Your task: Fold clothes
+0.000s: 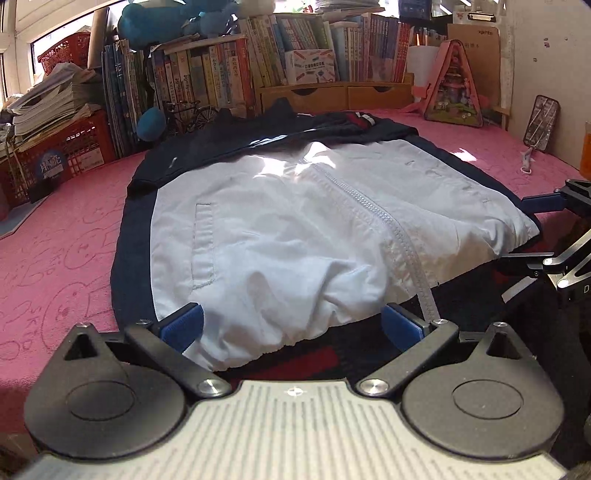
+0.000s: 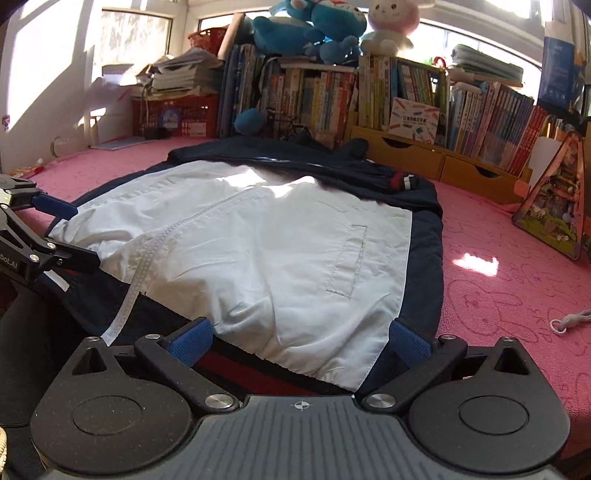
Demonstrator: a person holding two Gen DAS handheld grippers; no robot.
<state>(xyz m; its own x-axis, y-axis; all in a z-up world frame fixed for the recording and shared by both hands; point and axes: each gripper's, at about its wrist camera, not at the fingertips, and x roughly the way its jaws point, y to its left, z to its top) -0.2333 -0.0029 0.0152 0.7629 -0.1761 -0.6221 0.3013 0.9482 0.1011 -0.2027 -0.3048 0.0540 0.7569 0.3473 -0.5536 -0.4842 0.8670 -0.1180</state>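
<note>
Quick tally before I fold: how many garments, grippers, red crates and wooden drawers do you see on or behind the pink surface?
Jacket: 1
Grippers: 2, left and right, both with jaws open
Red crates: 2, lower and upper
Wooden drawers: 2, and
Total: 7

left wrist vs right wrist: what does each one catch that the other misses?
Left wrist only: a dark phone leaning against the wall at right.

Right wrist only: a pink-and-white plush rabbit atop the bookshelf and a sunlit window at left.

Both: the white-and-navy zip-up jacket lying flat on the pink embossed cloth, the rows of books, the red plastic crate, and each other's tongs, left and right, open at the jacket's near hem.
</note>
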